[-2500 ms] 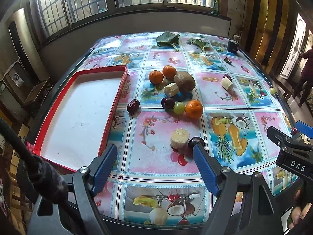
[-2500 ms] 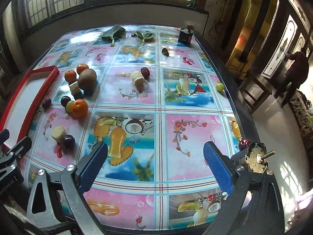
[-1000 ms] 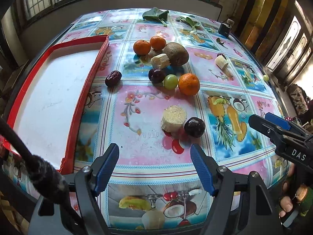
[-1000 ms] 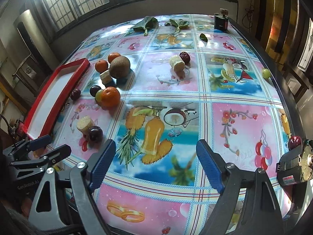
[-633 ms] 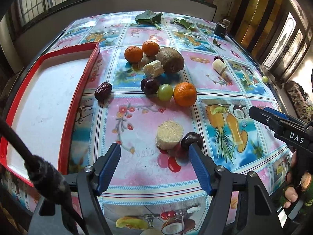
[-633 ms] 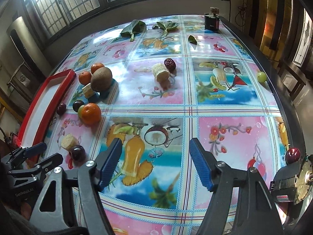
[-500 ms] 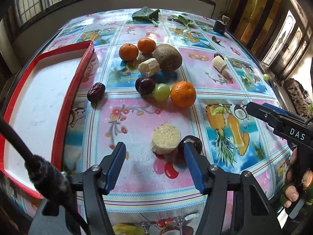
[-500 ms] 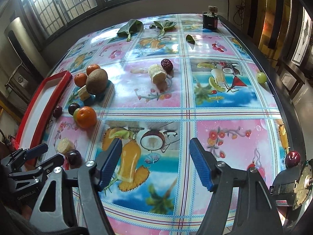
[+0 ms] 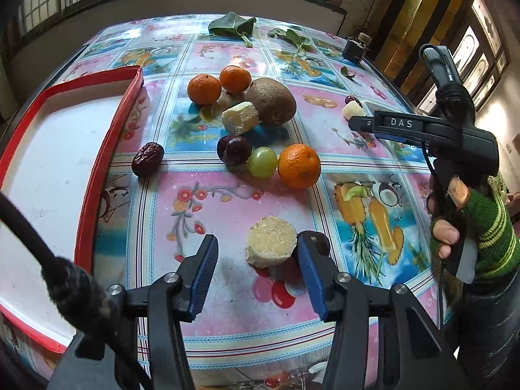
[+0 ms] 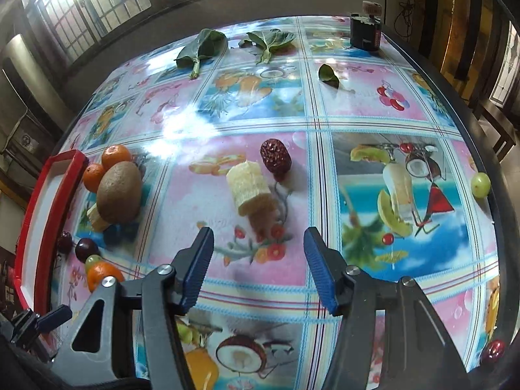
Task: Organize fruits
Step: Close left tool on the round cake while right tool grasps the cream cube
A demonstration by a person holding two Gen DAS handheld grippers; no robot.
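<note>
In the left wrist view my left gripper (image 9: 258, 261) hangs low over the table with its jaws closing. A pale round sugarcane chunk (image 9: 271, 245) sits between the fingers, close to the right one and clear of the left pad. A dark plum (image 9: 317, 242) lies just behind the right finger. My right gripper (image 10: 258, 256), held by a hand in a green striped sleeve, is also closing with nothing between its fingers. A pale cane piece (image 10: 248, 187) and a red date (image 10: 275, 156) lie just ahead of it. The red-rimmed white tray (image 9: 97, 169) stands at the left.
Oranges (image 9: 204, 89), a kiwi (image 9: 271, 100), another cane piece (image 9: 240, 118), a plum (image 9: 234, 150), a green grape (image 9: 263, 162) and a date (image 9: 148, 163) cluster beside the tray. A grape (image 10: 480, 184) sits at the right table edge. Leaves (image 10: 201, 48) and a dark box (image 10: 364, 34) lie at the back.
Both grippers' jaws have narrowed. The left gripper has crept up around the round cane chunk. The right gripper has swung toward the cane piece and the date.
</note>
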